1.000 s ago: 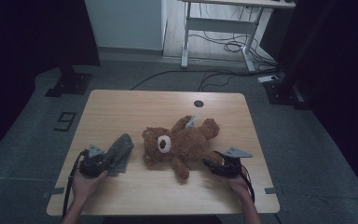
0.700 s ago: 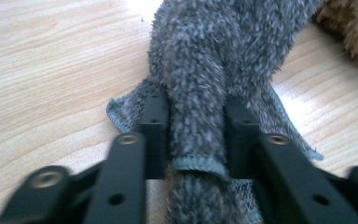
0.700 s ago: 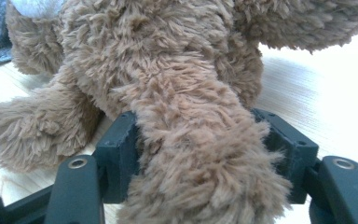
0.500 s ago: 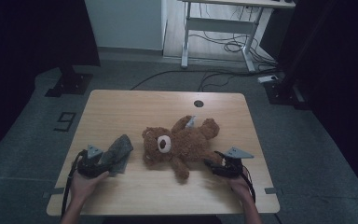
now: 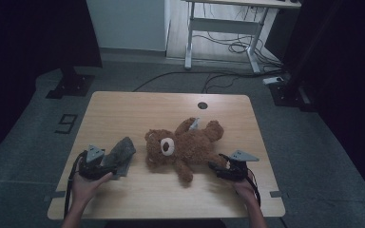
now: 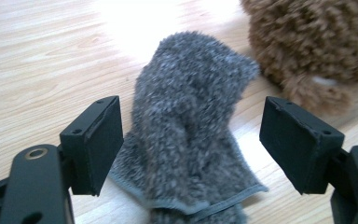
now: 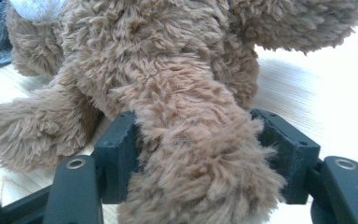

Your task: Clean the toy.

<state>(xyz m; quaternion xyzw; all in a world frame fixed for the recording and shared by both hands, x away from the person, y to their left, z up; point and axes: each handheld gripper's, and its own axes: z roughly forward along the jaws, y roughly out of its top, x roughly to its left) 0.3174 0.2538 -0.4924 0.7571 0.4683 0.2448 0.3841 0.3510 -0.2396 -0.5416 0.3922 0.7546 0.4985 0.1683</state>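
Nearest the person, two hands enter from the bottom edge of the high view, each carrying a gripper over the near half of the wooden table (image 5: 123, 109).

Left gripper (image 5: 105, 164): in the left gripper view its jaws have just been opening and now stand spread wide, with the grey fuzzy cloth (image 6: 191, 135) lying between them — neither pad presses on it. The cloth rests on the tabletop with its hemmed edge toward the gripper and its rounded end pointing away, toward the teddy bear. In the high view the cloth (image 5: 120, 153) sits just left of the bear's head, near the table's near-left part.

Right gripper (image 5: 217, 167): in the right gripper view its two black pads bear on either side of one brown furry limb of the teddy bear (image 7: 186, 140), pinching it — the fur bulges over both pads.

Teddy bear (image 5: 185, 145): it lies near the middle of the table, head toward the left with the pale muzzle showing, limbs splayed, one limb reaching to the right gripper.

Farther off: a round dark hole (image 5: 202, 105) in the tabletop near the far edge; beyond the table, a white desk frame (image 5: 223, 28) and loose cables (image 5: 228, 47) on the grey floor.
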